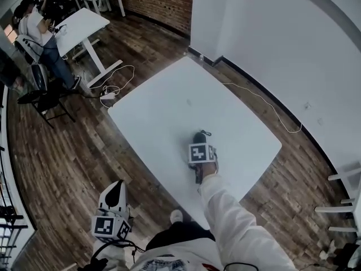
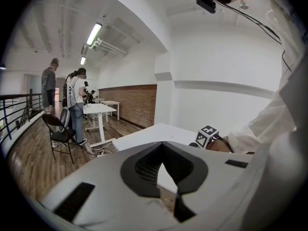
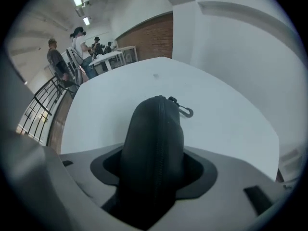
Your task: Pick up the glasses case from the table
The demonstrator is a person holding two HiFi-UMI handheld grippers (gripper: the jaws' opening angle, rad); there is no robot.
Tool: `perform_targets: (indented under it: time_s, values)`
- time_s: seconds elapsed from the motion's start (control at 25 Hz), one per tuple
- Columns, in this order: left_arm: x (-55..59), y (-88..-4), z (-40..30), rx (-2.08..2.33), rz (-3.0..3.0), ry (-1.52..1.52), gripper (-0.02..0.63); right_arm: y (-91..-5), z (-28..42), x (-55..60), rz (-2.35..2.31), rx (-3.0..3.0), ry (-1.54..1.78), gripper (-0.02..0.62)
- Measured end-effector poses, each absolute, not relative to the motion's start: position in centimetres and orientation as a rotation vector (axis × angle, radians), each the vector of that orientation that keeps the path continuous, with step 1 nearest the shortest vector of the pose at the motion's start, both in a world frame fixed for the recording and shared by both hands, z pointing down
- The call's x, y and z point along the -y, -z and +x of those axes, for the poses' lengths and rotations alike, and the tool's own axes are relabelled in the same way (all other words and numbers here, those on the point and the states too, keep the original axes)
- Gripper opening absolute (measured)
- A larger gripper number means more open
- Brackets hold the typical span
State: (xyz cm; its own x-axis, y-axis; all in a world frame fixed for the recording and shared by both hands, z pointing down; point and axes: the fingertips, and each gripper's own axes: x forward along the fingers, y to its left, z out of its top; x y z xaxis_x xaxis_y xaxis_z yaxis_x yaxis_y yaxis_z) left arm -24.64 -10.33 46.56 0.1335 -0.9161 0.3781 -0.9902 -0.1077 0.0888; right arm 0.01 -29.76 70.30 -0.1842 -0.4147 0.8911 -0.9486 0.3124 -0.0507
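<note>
Glasses case point(image 3: 154, 148) sits between the jaws of our right gripper point(image 1: 198, 144). The jaws are closed onto its two long flanks and the near end is buried in the throat. The long axis runs straight out along the gripper's line of sight, so gripper and case are collinear. The zipper seam point(image 3: 162, 143) faces up and the small clip point(image 3: 186, 111) is at the far tip.

In the head view the case point(image 1: 199, 136) pokes out ahead of the marker cube, over the near-right part of the white table point(image 1: 169, 106) and not far from the near edge. We can't tell whether it's resting on the top or just clear of it.

Our left gripper point(image 1: 116, 189) is off the table at our lower left, over the wood floor and well apart from the case. Its jaws are together with nothing in them. The right arm is the only one in play.

Our read is that the grasp is made and what's left is a straight vertical lift. Most of the case cantilevers forward of the pads, so we expect the far end to droop if the squeeze is light. We'd keep the wrist level on the way up. The rest of the table is bare, so there's nothing nearby to snag.
</note>
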Motion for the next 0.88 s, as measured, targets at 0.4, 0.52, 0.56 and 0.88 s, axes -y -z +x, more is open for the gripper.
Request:
perform_targets:
  time_s: [0.4,0.52,0.56,0.88]
  values:
    - [11.3,-46.2,-22.6,1.799,2.155,-0.297,0.021,-63.7,3.0,28.1,1.315,1.943,-0.890,0.264]
    - [11.7,-45.6,-20.8,1.769,2.195,-0.291,0.021,-58.5,4.2,27.6,1.382,2.071,-0.872,0.264]
    - [11.8,-45.5,-20.3,1.761,2.210,-0.289,0.023,-56.2,4.6,27.3,1.404,2.127,-0.849,0.264]
    - [13.3,-44.2,-17.2,1.764,2.288,-0.260,0.023,-41.0,8.2,22.6,1.535,2.451,-0.591,0.264]
